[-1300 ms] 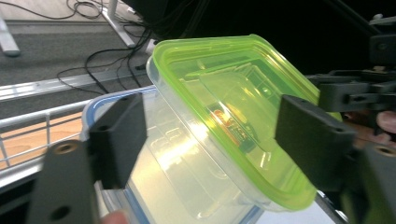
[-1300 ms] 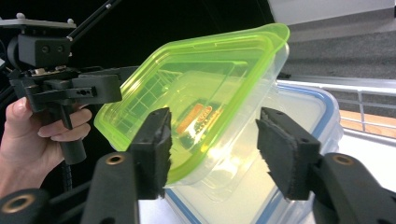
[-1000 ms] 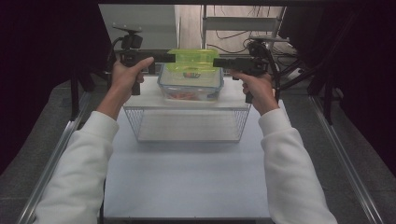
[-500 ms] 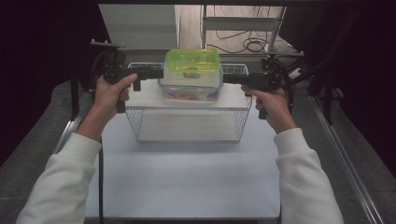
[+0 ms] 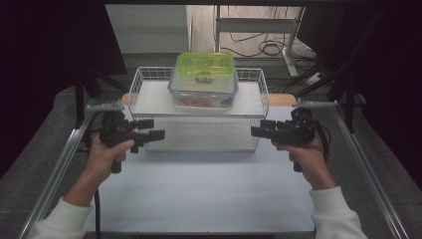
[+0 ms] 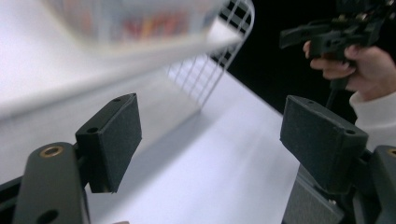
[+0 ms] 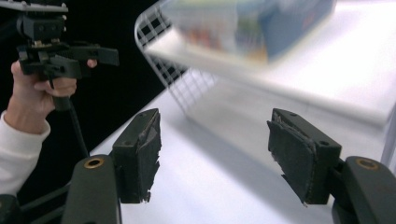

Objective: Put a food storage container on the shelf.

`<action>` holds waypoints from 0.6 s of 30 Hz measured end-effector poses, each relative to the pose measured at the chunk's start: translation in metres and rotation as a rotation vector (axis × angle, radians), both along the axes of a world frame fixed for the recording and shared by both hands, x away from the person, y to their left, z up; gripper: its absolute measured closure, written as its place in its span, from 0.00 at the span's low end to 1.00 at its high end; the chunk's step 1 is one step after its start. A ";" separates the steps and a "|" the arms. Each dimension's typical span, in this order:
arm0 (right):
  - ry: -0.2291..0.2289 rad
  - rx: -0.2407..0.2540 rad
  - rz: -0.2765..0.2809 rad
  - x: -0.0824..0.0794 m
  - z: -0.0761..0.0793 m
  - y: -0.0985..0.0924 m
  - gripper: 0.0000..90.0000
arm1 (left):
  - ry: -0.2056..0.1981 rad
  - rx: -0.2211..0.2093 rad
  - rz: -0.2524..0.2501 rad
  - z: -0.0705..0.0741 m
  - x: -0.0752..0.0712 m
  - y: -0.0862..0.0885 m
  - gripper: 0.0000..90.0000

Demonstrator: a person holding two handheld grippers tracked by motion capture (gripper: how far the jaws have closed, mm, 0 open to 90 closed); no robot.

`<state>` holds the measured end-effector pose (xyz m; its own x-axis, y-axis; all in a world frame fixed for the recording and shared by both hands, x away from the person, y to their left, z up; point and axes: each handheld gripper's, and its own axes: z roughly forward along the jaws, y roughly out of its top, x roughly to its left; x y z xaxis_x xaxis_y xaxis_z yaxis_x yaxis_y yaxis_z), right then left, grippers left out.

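Observation:
A clear food container with a green lid [image 5: 204, 74] rests on a white board [image 5: 152, 99] laid across a wire basket [image 5: 133, 85]. Both grippers hang in front of the basket, apart from the container. My left gripper [image 5: 152, 128] is at the basket's near left corner and points right. Its jaws are open and empty [image 6: 217, 135] and have just closed a little. My right gripper [image 5: 259, 127] is at the near right corner and points left, open and empty [image 7: 215, 154]. The blurred container [image 6: 126, 18] [image 7: 243, 28] lies beyond each gripper's jaws.
The basket stands at the far end of a white tabletop [image 5: 199, 189] with metal rails along both sides. Cables and a table leg lie on the floor behind it. Each gripper view shows the other hand with its gripper [image 6: 327, 32] [image 7: 65, 56] across the table.
Both hands have drawn back from the container's sides, down and toward the near edge. The container stays on the board atop the basket.

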<state>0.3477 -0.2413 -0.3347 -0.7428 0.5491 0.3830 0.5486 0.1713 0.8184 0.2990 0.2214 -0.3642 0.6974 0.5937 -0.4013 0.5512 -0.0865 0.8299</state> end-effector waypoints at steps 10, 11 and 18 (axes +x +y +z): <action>0.054 -0.121 0.009 -0.034 -0.083 -0.005 0.38 | 0.095 0.114 0.034 -0.085 -0.045 0.003 0.23; 0.066 -0.129 0.011 -0.037 -0.092 -0.005 0.38 | 0.110 0.107 0.036 -0.095 -0.048 0.004 0.23; 0.161 -0.208 0.012 -0.045 -0.142 -0.004 0.36 | 0.162 0.160 0.038 -0.127 -0.056 0.002 0.23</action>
<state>0.3026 -0.2456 -0.4768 -0.6882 0.6203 0.3764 0.6658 0.3338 0.6673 0.2432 0.2234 -0.4908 0.6077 0.6831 -0.4049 0.6814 -0.1868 0.7076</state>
